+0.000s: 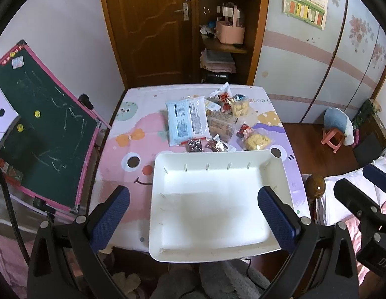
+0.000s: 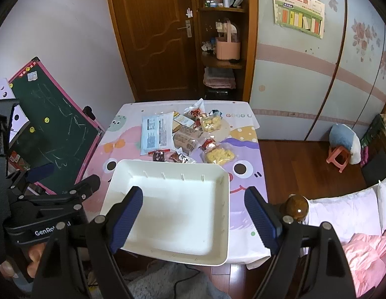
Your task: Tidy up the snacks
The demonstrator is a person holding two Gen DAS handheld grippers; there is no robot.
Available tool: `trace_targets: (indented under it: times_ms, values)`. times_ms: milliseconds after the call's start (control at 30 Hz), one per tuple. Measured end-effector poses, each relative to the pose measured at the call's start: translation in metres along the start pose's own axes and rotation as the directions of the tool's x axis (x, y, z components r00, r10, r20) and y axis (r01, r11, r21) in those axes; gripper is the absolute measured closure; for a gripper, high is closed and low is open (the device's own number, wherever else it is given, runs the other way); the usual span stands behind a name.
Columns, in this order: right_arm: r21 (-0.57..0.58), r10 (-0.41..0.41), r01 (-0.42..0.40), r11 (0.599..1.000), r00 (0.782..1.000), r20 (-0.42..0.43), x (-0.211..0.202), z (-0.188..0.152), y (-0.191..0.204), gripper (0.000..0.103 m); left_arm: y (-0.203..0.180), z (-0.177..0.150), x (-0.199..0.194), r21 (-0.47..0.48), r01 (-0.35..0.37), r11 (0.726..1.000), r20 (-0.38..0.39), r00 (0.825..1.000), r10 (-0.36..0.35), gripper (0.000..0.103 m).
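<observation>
Left claw [image 1: 193,214] agape | right claw [image 2: 194,215] agape | white tray [image 1: 168,226] empty | snacks [image 1: 207,122] behind

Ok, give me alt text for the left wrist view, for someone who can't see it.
An empty white tray sits on a cartoon-print table, framed by the open left gripper held above it. Snack packets lie piled just beyond the tray, and the right gripper shows at the right edge.

surface: table [image 1: 133,224], cartoon-print cloth, pink/purple
near edge: white tray [image 1: 275,245], near rim overhangs the table's edge
far half: snack pile just behind tray
pile: blue packet [image 1: 186,122], two yellow snack bags [image 1: 257,140], small foil packs [image 1: 219,145]
</observation>
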State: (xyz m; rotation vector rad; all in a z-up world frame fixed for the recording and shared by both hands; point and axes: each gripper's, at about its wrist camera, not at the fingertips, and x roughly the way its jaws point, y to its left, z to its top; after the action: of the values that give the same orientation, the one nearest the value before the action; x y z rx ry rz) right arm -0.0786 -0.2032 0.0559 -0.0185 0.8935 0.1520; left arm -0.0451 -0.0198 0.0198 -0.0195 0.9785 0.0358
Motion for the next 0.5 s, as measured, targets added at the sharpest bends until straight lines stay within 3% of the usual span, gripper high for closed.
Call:
trace_targets:
  times_ms: [500]
  values:
    - [0.069, -0.007, 0.009, 0.998, 0.999, -0.034, 0.029, 0.016, -0.028, 0.019, -0.004, 0.025, 0.042, 0.029, 0.012, 0.999, -0.024, 1.000, -0.012, 0.001]
